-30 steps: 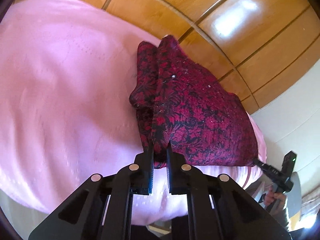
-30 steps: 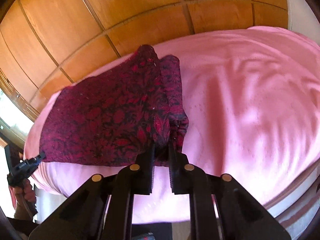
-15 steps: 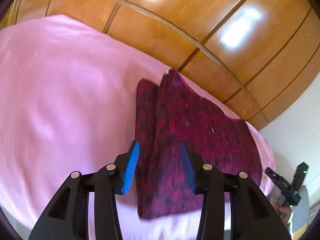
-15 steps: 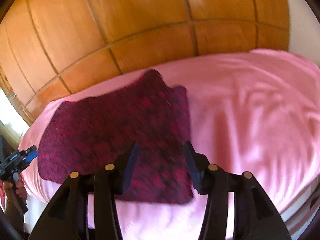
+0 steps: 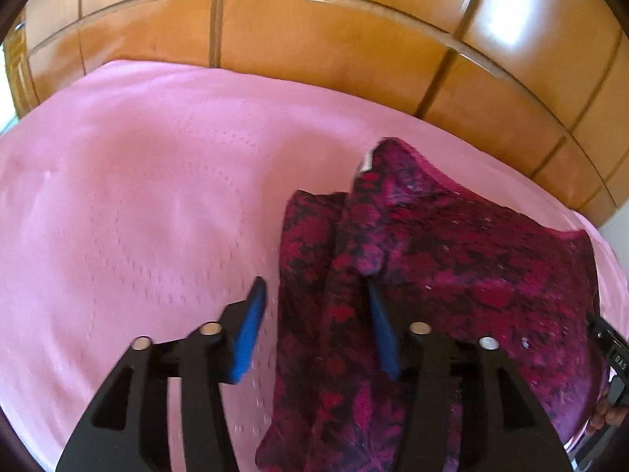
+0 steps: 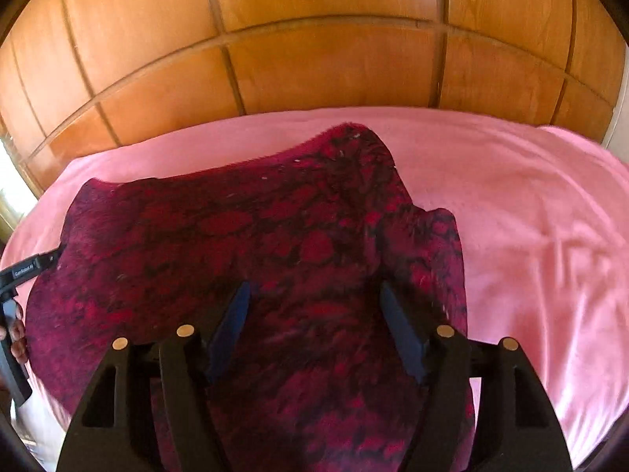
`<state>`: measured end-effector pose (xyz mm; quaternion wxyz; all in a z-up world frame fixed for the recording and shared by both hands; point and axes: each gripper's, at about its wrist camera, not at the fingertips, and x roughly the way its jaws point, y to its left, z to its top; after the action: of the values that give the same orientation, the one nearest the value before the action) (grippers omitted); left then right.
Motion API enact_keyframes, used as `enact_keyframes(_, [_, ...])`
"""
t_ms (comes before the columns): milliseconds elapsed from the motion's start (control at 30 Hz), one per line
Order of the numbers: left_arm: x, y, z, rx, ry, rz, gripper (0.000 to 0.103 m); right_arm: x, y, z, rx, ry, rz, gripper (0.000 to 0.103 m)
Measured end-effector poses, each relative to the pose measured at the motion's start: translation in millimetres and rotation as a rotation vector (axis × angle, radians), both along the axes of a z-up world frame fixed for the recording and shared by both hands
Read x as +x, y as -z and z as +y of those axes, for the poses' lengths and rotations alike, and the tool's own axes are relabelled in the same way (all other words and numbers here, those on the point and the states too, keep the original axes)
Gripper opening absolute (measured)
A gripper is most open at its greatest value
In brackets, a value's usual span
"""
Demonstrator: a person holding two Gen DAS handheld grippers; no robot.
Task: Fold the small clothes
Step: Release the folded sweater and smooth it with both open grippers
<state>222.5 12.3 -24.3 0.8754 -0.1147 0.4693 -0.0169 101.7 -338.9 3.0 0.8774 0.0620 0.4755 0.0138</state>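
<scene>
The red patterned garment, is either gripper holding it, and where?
No. The garment lies loose on the pink bedspread; both grippers, left and right, have just opened.

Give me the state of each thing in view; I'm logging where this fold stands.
Red patterned garment: folded over, lying loose on the bed, not held.
Pink bedspread: spread over the bed, lightly creased.
Left gripper: fingers open, jaws have just been opening, above the garment's edge.
Right gripper: fingers open, jaws have just been opening, above the garment.
</scene>
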Motion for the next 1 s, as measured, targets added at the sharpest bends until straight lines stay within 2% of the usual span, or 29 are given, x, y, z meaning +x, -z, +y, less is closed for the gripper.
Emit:
enact_keyframes(67, [-1.2,-1.9,2.0,-0.015,-0.021,-0.006,0.059,6.5,7.7,-9.6,0.056,0.014,0.002,0.071])
enact_keyframes(133, [-8.8,-11.3,1.0,0.022,-0.040,-0.056,0.062,5.3,8.6,-11.2,0.057,0.008,-0.011,0.071])
enact_keyframes(267, [-42.7,-48.0,-11.1,0.145,-0.040,-0.223,0.062,-4.1,9.2,-12.0,0.065,0.003,-0.046,0.072])
enact_keyframes(400, [-65.1,-71.4,-22.1,0.191,-0.003,-0.305,0.068,-6.9,9.3,-13.0,0.069,0.000,-0.059,0.075])
enact_keyframes(600, [-84.1,-90.3,-32.4,0.142,0.028,-0.344,0.068,-12.4,8.9,-14.1,0.112,-0.031,-0.074,0.089])
enact_keyframes(700, [-88.3,-94.0,-41.6,0.132,0.045,-0.350,0.068,-13.8,7.3,-11.3,0.108,-0.043,-0.074,0.090])
enact_keyframes(867, [-97.3,-94.5,-63.3,0.148,0.093,-0.353,0.068,-15.4,-1.3,-6.9,0.127,-0.045,-0.074,0.099])
enact_keyframes(1000, [-100.4,-92.1,-77.3,0.159,0.129,-0.351,0.068,-21.5,-10.8,-7.2,0.129,-0.042,-0.076,0.100])
